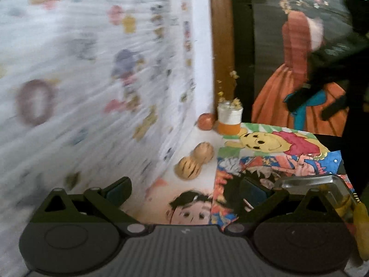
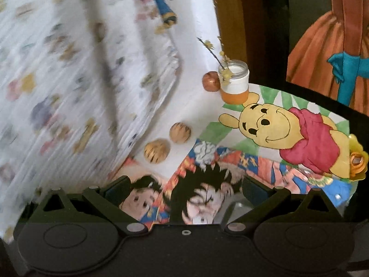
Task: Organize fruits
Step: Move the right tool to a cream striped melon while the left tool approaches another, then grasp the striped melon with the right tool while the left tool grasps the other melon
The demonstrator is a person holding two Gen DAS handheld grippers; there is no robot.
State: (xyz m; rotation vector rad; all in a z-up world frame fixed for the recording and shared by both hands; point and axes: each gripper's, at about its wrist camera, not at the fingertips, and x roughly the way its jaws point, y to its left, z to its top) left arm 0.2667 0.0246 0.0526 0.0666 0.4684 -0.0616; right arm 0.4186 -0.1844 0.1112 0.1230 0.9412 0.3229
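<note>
Two tan round fruits with dark stripes (image 1: 189,167) (image 2: 156,151) lie side by side on the white tabletop next to a hanging patterned cloth. A reddish apple (image 1: 206,121) (image 2: 211,81) sits further back, touching a jar. My left gripper (image 1: 185,191) is open and empty, low over the table, with the striped fruits just ahead of it. My right gripper (image 2: 185,190) is also open and empty, above the cartoon drawings, and the striped fruits lie ahead to its left. A clear container (image 1: 322,191) holding something yellow sits at the left view's lower right.
A white and orange jar (image 1: 230,120) (image 2: 234,83) with dried flowers stands at the back. Cartoon drawings (image 2: 276,127) cover the table's right part. The blurred patterned cloth (image 1: 80,80) fills the left. A yellow object (image 2: 357,159) sits at the right edge.
</note>
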